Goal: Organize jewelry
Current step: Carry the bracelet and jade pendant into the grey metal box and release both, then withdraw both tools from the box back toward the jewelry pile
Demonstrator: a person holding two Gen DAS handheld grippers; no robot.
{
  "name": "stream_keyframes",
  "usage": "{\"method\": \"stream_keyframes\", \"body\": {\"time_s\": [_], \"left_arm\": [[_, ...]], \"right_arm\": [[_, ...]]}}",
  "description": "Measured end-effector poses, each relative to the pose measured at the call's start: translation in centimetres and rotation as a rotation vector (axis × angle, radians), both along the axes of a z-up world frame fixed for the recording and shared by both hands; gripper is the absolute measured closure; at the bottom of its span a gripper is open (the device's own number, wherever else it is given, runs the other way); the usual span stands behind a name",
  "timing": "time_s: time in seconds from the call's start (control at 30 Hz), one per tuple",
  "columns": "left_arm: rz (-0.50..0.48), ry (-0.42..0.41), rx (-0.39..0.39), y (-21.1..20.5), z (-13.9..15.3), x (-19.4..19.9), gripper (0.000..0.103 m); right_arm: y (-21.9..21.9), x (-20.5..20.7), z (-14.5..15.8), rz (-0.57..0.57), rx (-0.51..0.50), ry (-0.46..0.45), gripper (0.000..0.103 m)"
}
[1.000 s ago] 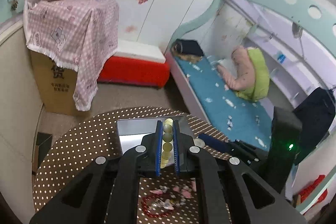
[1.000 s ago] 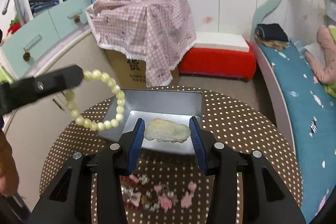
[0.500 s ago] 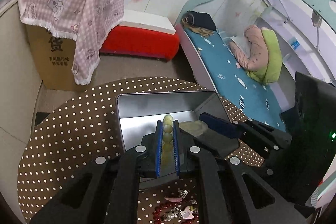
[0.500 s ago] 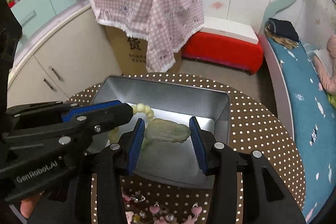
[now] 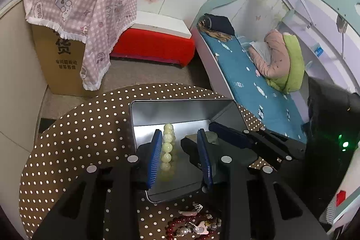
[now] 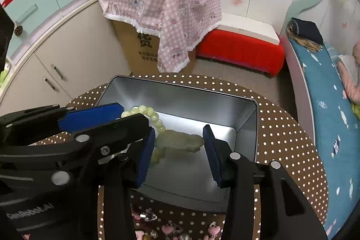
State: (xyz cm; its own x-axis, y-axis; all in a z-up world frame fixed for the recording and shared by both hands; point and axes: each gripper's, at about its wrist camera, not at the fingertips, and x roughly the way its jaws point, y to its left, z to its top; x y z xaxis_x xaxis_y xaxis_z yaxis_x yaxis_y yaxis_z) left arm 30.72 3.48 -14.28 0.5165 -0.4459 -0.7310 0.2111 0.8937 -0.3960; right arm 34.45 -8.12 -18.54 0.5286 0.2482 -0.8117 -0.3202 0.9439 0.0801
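From my left camera I see the left claw (image 5: 180, 154) spread open over the metal tin (image 5: 180, 109), which stands on the round bench (image 5: 78, 127) with the brown dotted cloth. The pale green bead bracelet (image 5: 167, 150) lies between its two blue pads, close along the left pad; I cannot tell if it touches the pad, but the right pad is clearly apart from it, so nothing is pinched. The bracelet seems to rest on the floor of the tin.

From my right camera, the right claw (image 6: 178, 150) is also spread, and both its blue pads are inside the tin. The pale jade pendant (image 6: 180, 141) lies on the tin floor between them. Its left end is just at the left pad, while at the right end I see a small gap before the right pad, so I judge it is not squeezed. The bracelet (image 6: 146, 114) curves behind the pendant and meets its left end. The left claw (image 6: 108, 118) comes in from the left side of this view, over the near left part of the tin.

On the bench in front of the tin lies more jewelry: a dark red bead bracelet (image 5: 177, 224) with some pink charms (image 6: 171, 228) in a small heap.
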Motion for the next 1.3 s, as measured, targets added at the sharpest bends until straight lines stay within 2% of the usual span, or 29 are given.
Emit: {"method": "stream_keyframes", "body": {"time_s": [0.1, 0.3, 0.37, 0.43, 0.5, 0.6, 0.73, 0.87, 1.1, 1.3], "left_arm": [[0.028, -0.016, -0.014, 0.4, 0.7, -0.4, 0.051], [0.041, -0.032, -0.018, 0.7, 1.8, -1.3, 0.051], [0.049, -0.043, -0.024, 1.0, 2.3, -2.0, 0.051], [0.065, -0.065, -0.019, 1.4, 3.0, -2.8, 0.051], [0.085, -0.1, 0.002, 1.7, 3.9, -4.0, 0.051], [0.141, -0.175, 0.05, 2.5, 5.4, -6.4, 0.036], [0.192, -0.253, 0.122, 2.9, 6.7, -9.5, 0.036], [0.239, -0.29, 0.166, 3.1, 6.8, -12.2, 0.036], [0.246, -0.253, 0.193, 3.1, 4.9, -14.1, 0.036], [0.209, -0.191, 0.205, 1.6, 2.2, -14.2, 0.036]], "right_arm": [[0.1, -0.1, -0.1, -0.005, -0.004, -0.004, 0.059], [-0.4, -0.3, 0.3, -0.01, 0.025, -0.008, 0.058], [-0.8, -0.8, 1.1, -0.023, 0.045, -0.031, 0.049], [-1.3, -1.6, 2.2, -0.034, 0.058, -0.059, 0.047], [-1.8, -2.7, 3.6, -0.038, 0.069, -0.093, 0.045], [-2.7, -4.5, 5.3, -0.053, 0.072, -0.142, 0.042], [-4.5, -8.0, 7.4, -0.08, 0.089, -0.212, 0.041], [-6.2, -11.5, 8.0, -0.097, 0.1, -0.248, 0.039], [-9.2, -15.6, 6.6, -0.154, 0.097, -0.251, 0.039], [-11.2, -16.3, 3.7, -0.199, 0.112, -0.204, 0.039]]}}
